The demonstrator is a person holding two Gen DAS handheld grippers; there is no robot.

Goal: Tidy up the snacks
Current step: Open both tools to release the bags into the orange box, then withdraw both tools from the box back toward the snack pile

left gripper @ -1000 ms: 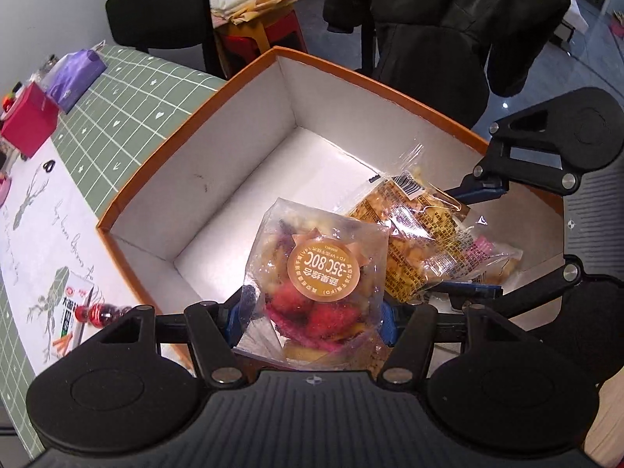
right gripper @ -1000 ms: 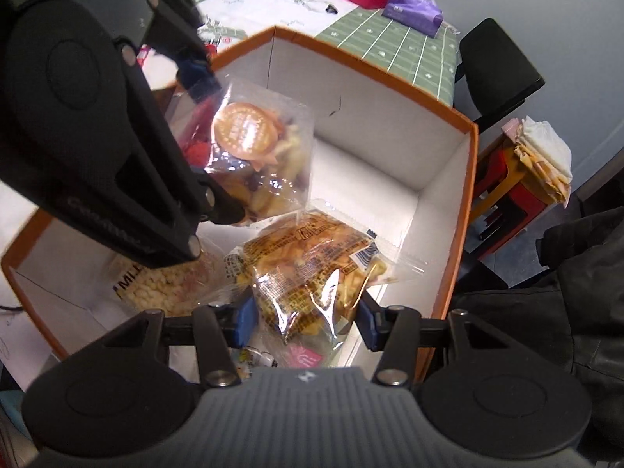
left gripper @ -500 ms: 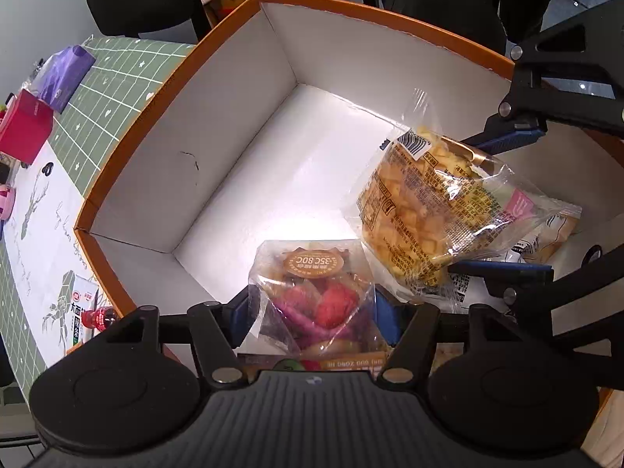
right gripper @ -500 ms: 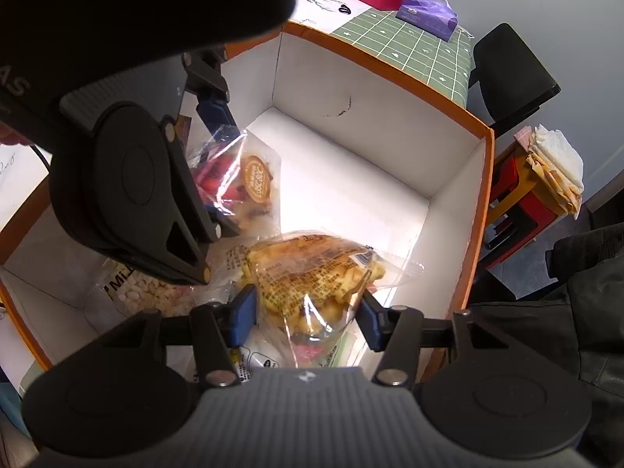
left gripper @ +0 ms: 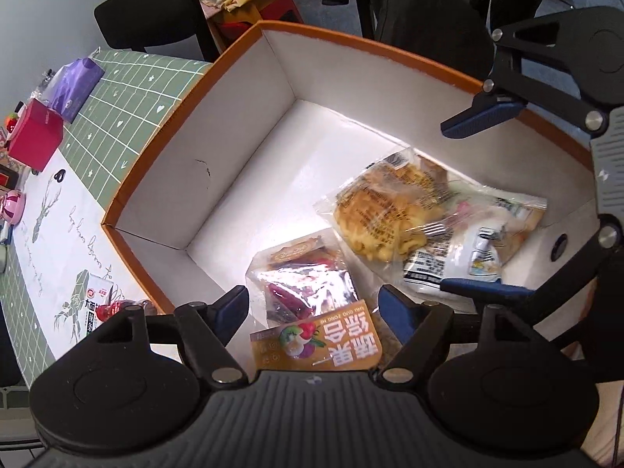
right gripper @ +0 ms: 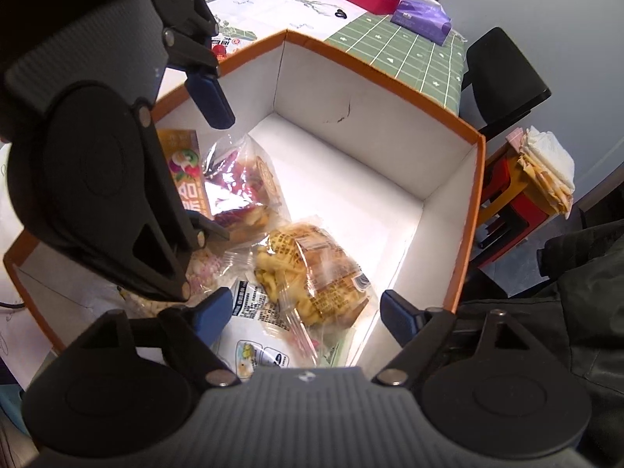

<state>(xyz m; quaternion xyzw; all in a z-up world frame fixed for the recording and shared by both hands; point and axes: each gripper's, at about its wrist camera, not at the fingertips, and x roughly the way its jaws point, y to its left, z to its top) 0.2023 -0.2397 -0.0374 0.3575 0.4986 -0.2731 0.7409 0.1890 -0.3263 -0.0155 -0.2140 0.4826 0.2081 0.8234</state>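
A: Both snack bags lie on the floor of the orange box point(left gripper: 218, 63). Left gripper point(left gripper: 314, 304): jaws spread, empty, fruit bag point(left gripper: 308, 292) directly below, long axis running away from it.

B: Right gripper point(right gripper: 302, 312): likewise wide, over the yellow snack bag point(right gripper: 312, 273). Only its view shows a puffed-snack pack point(right gripper: 202, 273) under the left gripper.

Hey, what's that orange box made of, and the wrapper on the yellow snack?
The orange box looks like matte cardboard: thin walls, folded corners, white inside with a small scuff. The yellow snack's wrapper seems to be clear glossy plastic film, crinkled, with glare.
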